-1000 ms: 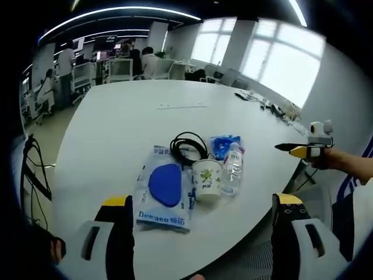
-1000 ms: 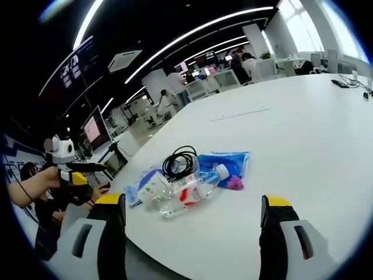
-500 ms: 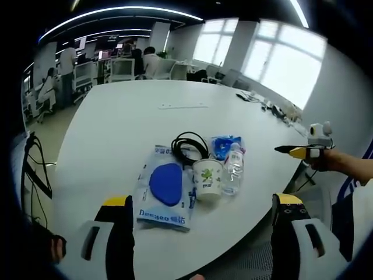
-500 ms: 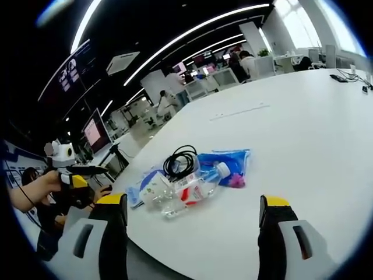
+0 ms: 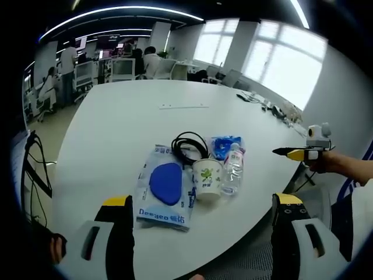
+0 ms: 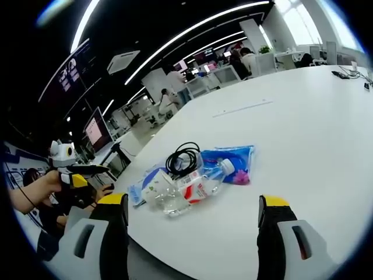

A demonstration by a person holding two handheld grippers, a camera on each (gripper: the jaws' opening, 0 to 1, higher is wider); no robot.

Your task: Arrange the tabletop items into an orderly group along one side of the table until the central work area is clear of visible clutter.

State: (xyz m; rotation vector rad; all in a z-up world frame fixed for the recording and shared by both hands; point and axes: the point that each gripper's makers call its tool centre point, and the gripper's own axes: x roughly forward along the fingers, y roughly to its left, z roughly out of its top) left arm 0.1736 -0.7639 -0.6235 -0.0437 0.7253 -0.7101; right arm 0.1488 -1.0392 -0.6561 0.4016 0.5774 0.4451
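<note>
1. Large bright windows (image 5: 280, 64) filled the far wall of an open office
2. Long ceiling light strips (image 6: 192, 29) ran overhead against a dark ceiling
3. People sat at workstations (image 5: 119, 67) beyond the far end of the desk
4. Dark cables (image 5: 32, 169) hung past the desk's left edge in the left gripper view
5. A lit monitor (image 6: 93, 129) stood off the desk's near corner in the right gripper view
6. Small loose objects (image 5: 274, 108) lay at the desk's distant right edge, too small to identify

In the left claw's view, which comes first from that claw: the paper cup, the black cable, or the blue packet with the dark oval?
1. Blue packet, nearest, toward the left jaw.
2. Paper cup, just behind it, mid-view.
3. Black cable, farthest, coiled behind the cup.
</note>
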